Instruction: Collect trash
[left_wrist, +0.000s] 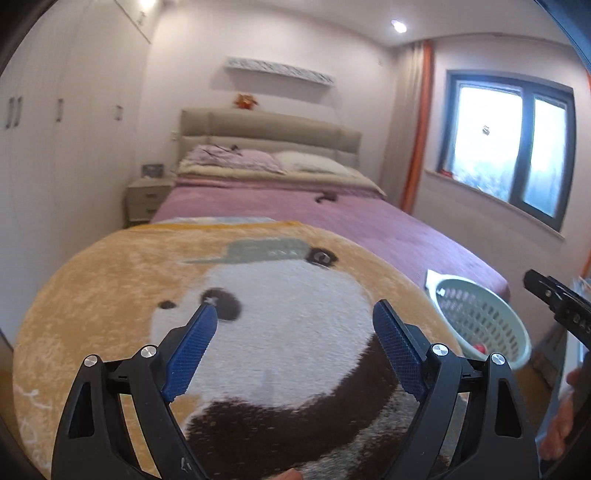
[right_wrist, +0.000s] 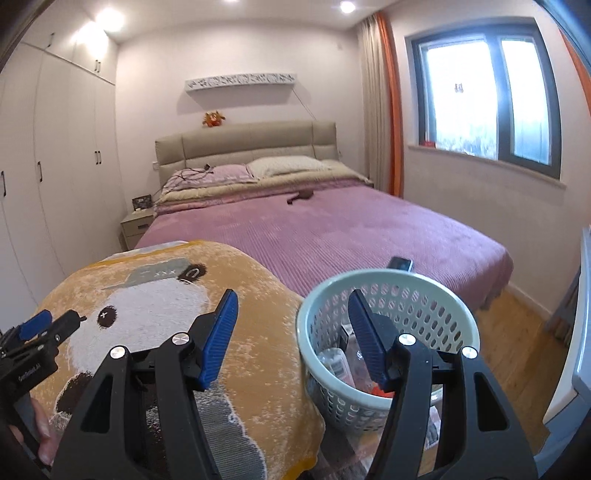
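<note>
A pale green perforated basket (right_wrist: 391, 291) stands at the foot of the bed and holds several pieces of trash, among them clear plastic wrappers (right_wrist: 334, 360) and something red (right_wrist: 380, 391). It also shows in the left wrist view (left_wrist: 480, 317). My right gripper (right_wrist: 291, 306) is open and empty, over the basket's left rim. My left gripper (left_wrist: 295, 306) is open and empty above the panda blanket (left_wrist: 258, 295); it also shows in the right wrist view (right_wrist: 55, 325).
The panda blanket (right_wrist: 166, 295) covers the bed's foot. A purple bedspread (right_wrist: 332, 229) carries a dark brown object (right_wrist: 301, 195) and a phone-like item (right_wrist: 400, 264). Wardrobes (right_wrist: 55, 166) are left, a nightstand (right_wrist: 136, 223) is beyond, and a window wall (right_wrist: 480, 199) is right.
</note>
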